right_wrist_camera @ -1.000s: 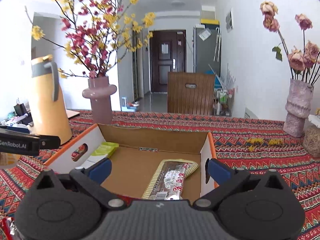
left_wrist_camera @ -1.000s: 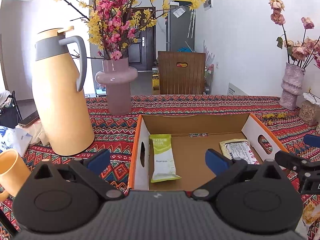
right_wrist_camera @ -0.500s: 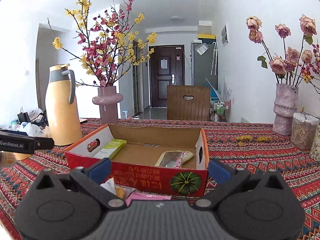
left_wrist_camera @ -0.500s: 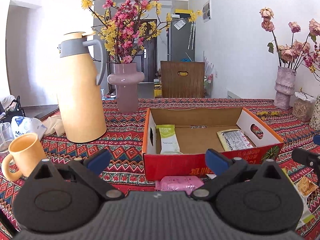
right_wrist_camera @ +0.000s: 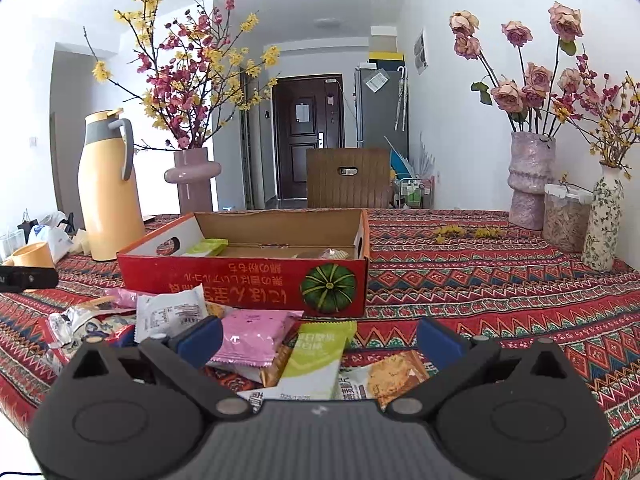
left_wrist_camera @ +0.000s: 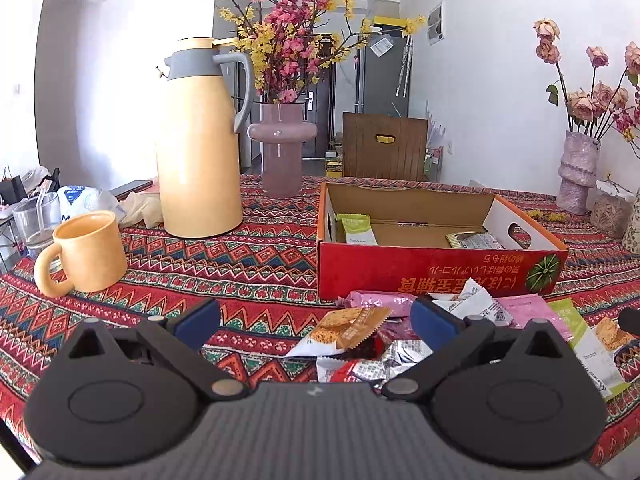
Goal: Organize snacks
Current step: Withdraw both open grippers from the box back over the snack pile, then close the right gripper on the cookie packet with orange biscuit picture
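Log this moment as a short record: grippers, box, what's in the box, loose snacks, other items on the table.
left gripper: open, empty, above the snack pile
right gripper: open, empty, above the snack pile
box: red cardboard, open top
in box: green packet at left, clear-wrapped snack at right
snack pile: loose on the tablecloth in front of the box
also on table: thermos, mug, pink vase

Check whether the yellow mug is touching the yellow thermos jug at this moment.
Apart. The left wrist view shows the yellow mug standing nearer the camera than the thermos jug, with a strip of patterned tablecloth visible between them.
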Tool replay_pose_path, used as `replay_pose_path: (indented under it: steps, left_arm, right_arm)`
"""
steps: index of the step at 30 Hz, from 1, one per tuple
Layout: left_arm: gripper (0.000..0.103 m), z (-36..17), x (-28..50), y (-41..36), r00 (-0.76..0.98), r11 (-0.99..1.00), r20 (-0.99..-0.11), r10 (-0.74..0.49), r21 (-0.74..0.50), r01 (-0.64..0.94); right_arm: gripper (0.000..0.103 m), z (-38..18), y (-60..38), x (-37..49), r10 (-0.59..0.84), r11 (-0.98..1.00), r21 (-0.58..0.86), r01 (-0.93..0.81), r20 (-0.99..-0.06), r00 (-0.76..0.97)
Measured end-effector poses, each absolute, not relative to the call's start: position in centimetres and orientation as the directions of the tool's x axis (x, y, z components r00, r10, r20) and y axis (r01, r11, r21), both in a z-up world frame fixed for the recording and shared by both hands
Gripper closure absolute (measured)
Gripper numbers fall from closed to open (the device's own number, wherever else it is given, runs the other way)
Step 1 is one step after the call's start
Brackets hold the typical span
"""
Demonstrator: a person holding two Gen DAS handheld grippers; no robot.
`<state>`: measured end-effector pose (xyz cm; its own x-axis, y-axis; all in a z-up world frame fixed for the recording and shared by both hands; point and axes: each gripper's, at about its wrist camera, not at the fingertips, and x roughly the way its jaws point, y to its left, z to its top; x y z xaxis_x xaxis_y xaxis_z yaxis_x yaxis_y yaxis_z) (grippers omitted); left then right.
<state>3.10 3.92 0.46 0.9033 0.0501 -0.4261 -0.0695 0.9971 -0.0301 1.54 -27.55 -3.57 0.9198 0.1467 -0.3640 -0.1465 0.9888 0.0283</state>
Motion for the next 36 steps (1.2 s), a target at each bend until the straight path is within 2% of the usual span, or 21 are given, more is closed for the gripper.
replay_pose_path:
  steps: [14,21,28,36]
  left_arm:
    - [0.0,-0.1,0.9,3.9,0.898,0.997,-0.439,0.04,-0.043,-0.065]
    - [0.0,-0.6,1.5,4.0,0.891,0.997,-0.453,0.039,-0.047,-0.067]
    - [0.0,-0.7,2.0,4.3,0.888,0.995,-0.458,0.05,-0.05,-0.082]
    - [0.0,-1.1,2.4,4.7,0.882,0.994,-0.469,0.054,-0.056,-0.09]
  right_arm:
    - [0.0,-4.5,-29.5,-0.3,0.066,0.997,-0.015,-0.078,-0.385,0.921]
    - [0.0,-6.5,-31.2,2.7,-0.008,0.992,-0.11,-0.054,-0.494,0.869]
    - [0.0,-7.5,-30.4,5.7,0.05,0.974,-0.153,-0.17,-0.583,0.811]
    - [0.0,-8.0,-30.2,8.3,0.048,0.972,-0.15,-0.182,-0.629,0.776]
